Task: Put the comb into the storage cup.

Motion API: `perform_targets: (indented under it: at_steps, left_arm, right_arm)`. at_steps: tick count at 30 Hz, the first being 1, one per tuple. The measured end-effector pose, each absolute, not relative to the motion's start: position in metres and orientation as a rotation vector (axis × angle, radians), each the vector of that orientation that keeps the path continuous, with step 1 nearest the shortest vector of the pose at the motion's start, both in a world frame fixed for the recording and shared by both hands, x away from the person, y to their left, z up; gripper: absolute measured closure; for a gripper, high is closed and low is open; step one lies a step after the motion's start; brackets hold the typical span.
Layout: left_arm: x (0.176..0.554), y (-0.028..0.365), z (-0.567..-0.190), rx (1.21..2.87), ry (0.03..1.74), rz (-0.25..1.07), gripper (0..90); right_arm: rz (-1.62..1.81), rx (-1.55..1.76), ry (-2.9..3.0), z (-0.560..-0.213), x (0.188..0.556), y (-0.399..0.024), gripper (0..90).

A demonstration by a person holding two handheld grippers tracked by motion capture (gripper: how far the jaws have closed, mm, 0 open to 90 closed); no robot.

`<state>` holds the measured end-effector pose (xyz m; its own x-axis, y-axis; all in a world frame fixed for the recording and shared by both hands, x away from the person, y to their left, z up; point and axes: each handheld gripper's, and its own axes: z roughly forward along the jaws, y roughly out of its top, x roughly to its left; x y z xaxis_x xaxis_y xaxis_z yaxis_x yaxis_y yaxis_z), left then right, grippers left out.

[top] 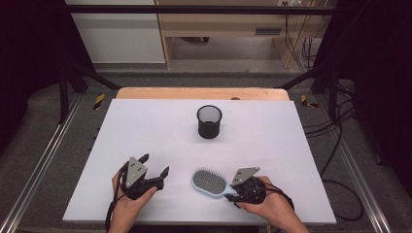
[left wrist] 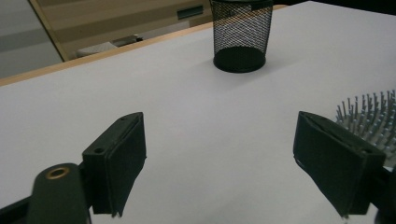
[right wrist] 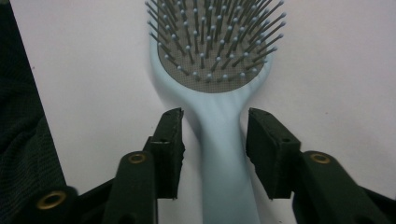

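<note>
Hairbrush (top: 210,181) lying bristles-up at lower centre of the high view, handle between the jaws of the right gripper (top: 239,193).
High view: left gripper (top: 154,168) at lower left, jaws spread wide, nothing between them, on the white table (top: 145,126); black mesh cup (top: 209,121) standing upright at upper centre, well apart from both. Left gripper view: jaws wide at lower left and lower right of the frame, bare table between; hairbrush (left wrist: 373,116) bristles at the right edge, mesh cup (left wrist: 242,35) at top centre. Right gripper view: right gripper (right wrist: 214,149) jaws set narrow either side of the pale blue handle of the hairbrush (right wrist: 219,93), thin gaps left on both sides, pads not pressing; bristled head at top centre.
</note>
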<state>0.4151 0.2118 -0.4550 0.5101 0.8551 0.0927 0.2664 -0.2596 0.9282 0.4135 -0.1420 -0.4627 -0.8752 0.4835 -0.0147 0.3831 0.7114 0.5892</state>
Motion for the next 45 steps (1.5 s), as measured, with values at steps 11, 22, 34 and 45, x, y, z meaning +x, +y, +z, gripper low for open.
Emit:
perform_targets:
  at_steps: [11,22,34,45]
  left_arm:
    - [0.415,0.217,-0.455,1.755,0.981,0.759,16.9]
    - [0.412,0.22,-0.451,1.709,0.988,0.739,16.0]
    - [0.419,0.213,-0.431,1.619,0.947,0.638,2.7]
    - [0.435,0.196,-0.394,1.589,0.876,0.529,2.5]
  right_arm:
    - [0.806,0.676,2.795,-0.463,0.417,-0.136,68.6]
    - [0.858,0.67,2.754,-0.459,0.423,-0.14,69.5]
    - [1.022,0.77,2.54,-0.442,0.451,-0.126,69.5]
    - [1.185,0.773,2.359,-0.438,0.451,-0.113,69.5]
